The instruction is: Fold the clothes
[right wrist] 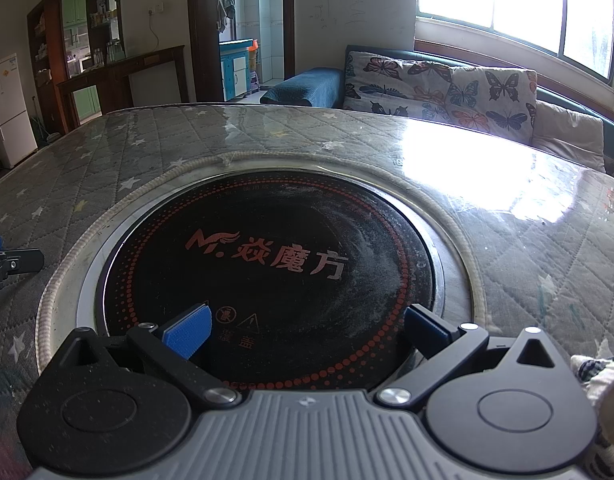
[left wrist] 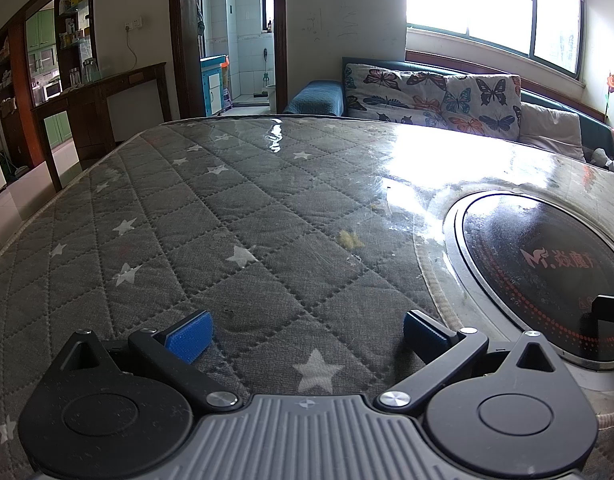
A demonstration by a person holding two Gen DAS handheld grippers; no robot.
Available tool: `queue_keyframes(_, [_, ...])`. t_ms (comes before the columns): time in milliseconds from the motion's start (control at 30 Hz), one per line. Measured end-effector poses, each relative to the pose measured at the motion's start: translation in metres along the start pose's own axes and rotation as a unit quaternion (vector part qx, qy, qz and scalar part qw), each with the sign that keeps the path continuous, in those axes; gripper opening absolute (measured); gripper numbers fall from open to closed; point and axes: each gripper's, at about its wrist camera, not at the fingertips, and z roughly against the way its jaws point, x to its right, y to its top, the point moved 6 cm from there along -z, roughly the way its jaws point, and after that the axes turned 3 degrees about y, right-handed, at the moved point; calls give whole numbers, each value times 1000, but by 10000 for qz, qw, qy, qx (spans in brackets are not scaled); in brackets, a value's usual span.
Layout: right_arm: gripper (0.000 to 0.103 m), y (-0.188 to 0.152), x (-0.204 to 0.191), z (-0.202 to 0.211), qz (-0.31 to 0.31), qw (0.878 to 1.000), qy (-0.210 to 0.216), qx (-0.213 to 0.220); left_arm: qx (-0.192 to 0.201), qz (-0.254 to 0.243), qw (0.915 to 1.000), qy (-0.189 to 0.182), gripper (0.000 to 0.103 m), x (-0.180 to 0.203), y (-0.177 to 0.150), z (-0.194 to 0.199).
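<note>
Both jaws gape empty over the surface (left wrist: 235, 216); cloth (right wrist: 599, 376) lies at four o'clock of the right gripper (right wrist: 307, 330), nearer than the left gripper (left wrist: 305, 330).

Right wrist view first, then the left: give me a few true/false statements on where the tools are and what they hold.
1. The right tool is open over the round black cooktop. True.
2. The left tool is shut on a shirt. False: it is open and empty, above the grey star-patterned cover.
3. A piece of checked cloth shows at the right edge of the right wrist view. True.
4. The cloth lies folded on the cooktop. False: the cooktop is bare.
</note>
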Motion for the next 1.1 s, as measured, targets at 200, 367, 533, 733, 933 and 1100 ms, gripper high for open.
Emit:
queue_keyframes(200, [103, 0, -1, 0, 3, 10000, -8, -4, 0, -2, 10000, 2, 103, 0, 0, 0])
queue_keyframes(367, [103, 0, -1, 0, -8, 10000, 2, 1, 0, 0, 10000, 1, 103, 0, 0, 0])
queue_keyframes(533, [103, 1, 2, -1, -3, 10000, -5, 5, 1, -1, 10000, 2, 103, 0, 0, -1])
queue_keyframes(733, [103, 0, -1, 0, -2, 10000, -7, 9, 1, -2, 10000, 2, 103, 0, 0, 0])
queue_keyframes(933, [103, -1, -1, 0, 0, 10000, -9, 11, 0, 0, 10000, 1, 103, 0, 0, 0])
queue_keyframes(1100, [103, -1, -1, 0, 0, 10000, -10, 12, 0, 2, 10000, -1, 103, 1, 0, 0])
